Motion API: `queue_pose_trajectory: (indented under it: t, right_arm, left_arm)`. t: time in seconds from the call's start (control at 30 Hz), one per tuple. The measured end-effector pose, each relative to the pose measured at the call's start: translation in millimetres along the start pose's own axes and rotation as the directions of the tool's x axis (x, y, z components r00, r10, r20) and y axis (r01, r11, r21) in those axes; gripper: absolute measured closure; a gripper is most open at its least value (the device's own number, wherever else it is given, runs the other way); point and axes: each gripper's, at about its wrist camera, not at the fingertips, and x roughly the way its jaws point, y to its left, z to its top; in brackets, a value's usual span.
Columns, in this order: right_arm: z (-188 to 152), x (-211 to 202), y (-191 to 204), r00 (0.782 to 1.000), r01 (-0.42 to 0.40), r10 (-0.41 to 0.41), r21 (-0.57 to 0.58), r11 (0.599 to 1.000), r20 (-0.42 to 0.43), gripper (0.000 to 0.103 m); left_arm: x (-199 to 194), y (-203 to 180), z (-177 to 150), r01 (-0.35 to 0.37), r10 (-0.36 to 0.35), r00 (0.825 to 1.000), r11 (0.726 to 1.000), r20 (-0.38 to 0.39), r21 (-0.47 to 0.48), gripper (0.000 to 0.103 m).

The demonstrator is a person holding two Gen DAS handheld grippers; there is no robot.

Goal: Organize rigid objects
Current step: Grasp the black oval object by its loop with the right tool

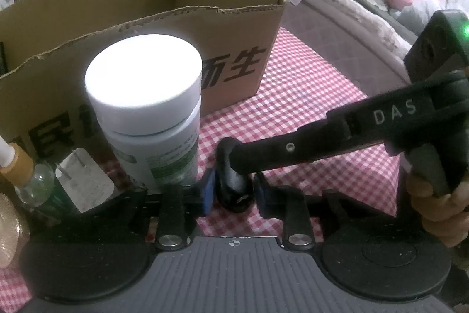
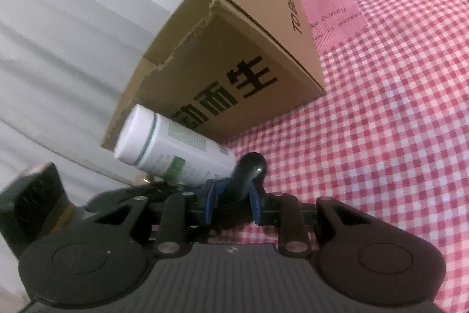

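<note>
Sitting between both fingers (image 1: 206, 192): black object (image 1: 234, 189)

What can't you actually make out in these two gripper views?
- Cardboard box interior: both views, walls hide it.
- Black object between the pads: both views, its kind unclear, grippers cover it.
- White bottle label: too blurred to read.
- Small glass bottle: left view, cut off by the edge.

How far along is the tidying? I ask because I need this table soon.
Done: nothing I can confirm, since the cardboard box hides its floor. In hand: the left tool and the right tool are both closed on one glossy black object. Left: the white-capped bottle, charger plug and small glass bottle sit outside the box.
</note>
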Motion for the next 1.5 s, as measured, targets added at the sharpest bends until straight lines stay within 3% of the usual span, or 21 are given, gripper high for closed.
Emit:
queue_pose_trajectory:
  t: [0.1, 0.47, 0.63, 1.17, 1.33, 1.5]
  right_arm:
    - [1, -2, -2, 1.0, -0.031, 0.031, 0.027, 0.999, -0.003, 0.086]
    - [-13, -18, -4, 0.995, 0.093, -0.095, 0.075, 0.993, 0.021, 0.084]
    - [-22, -25, -15, 0.996, 0.083, -0.088, 0.146, 0.986, 0.029, 0.083]
    - [-38, -29, -18, 0.998, 0.06, -0.065, 0.218, 0.974, 0.016, 0.08]
    - [-37, -26, -10, 0.998, -0.048, 0.037, 0.23, 0.972, 0.051, 0.081]
    - [-41, -24, -7, 0.998, -0.001, -0.015, 0.229, 0.973, 0.068, 0.081]
  left_arm:
    - [0, -2, -1, -0.004, 0.004, 1.0, 1.0, 0.003, 0.001, 0.077]
    - [-4, -4, -6, 0.033, -0.033, 0.999, 0.999, -0.006, -0.013, 0.078]
    - [-7, -4, -9, 0.073, -0.074, 0.997, 0.997, -0.009, -0.038, 0.081]
    - [-4, -13, -9, 0.042, -0.041, 0.999, 0.998, -0.026, 0.043, 0.077]
    - [-5, -14, -11, 0.031, -0.03, 0.999, 0.998, -0.02, 0.052, 0.077]
    - [-4, -20, -12, -0.003, 0.004, 1.0, 0.996, -0.011, 0.09, 0.081]
